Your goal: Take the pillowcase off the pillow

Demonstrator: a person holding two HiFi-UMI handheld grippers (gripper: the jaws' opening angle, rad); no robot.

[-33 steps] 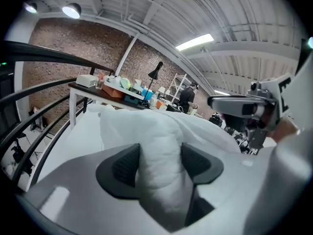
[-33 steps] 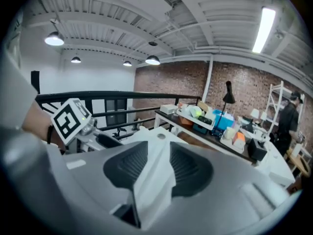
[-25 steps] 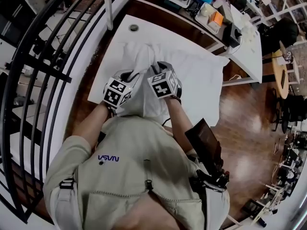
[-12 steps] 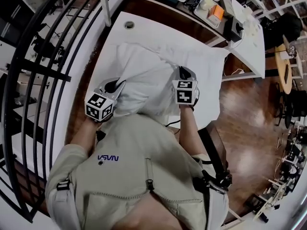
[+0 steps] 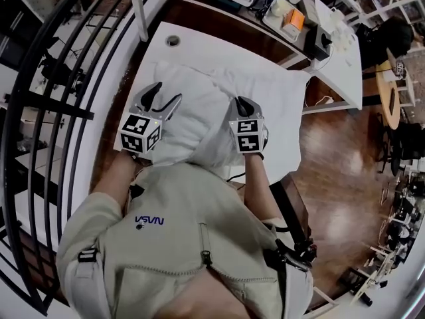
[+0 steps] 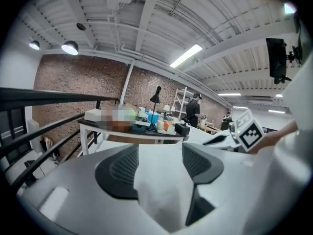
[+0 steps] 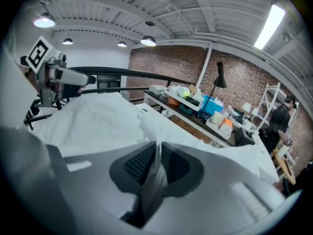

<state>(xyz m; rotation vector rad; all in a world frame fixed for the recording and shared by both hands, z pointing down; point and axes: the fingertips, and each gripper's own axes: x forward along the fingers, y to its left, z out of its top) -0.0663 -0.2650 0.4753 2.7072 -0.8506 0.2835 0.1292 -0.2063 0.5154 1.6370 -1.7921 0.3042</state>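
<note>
Forearms (image 5: 255, 178) stretched forward over table (image 5: 199, 42), pillow (image 5: 192, 108) lying on it. Left gripper (image 5: 168, 92) at pillow's left edge, near level, jaws just opening, released, pillowcase (image 6: 161, 185) cloth loose between. Right gripper (image 5: 240, 102) at right edge, tilted down, clenched on thin pillowcase fold, grip just easing slightly. Railing (image 6: 49, 96) close left; bare table beyond pillow.

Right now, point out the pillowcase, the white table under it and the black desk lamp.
pillowcase (image 5: 199, 102): head view, its bulging middle.
white table (image 5: 212, 48): head view, bare top beyond the pillowcase.
black desk lamp (image 7: 219, 80): right gripper view, its dark head.
</note>
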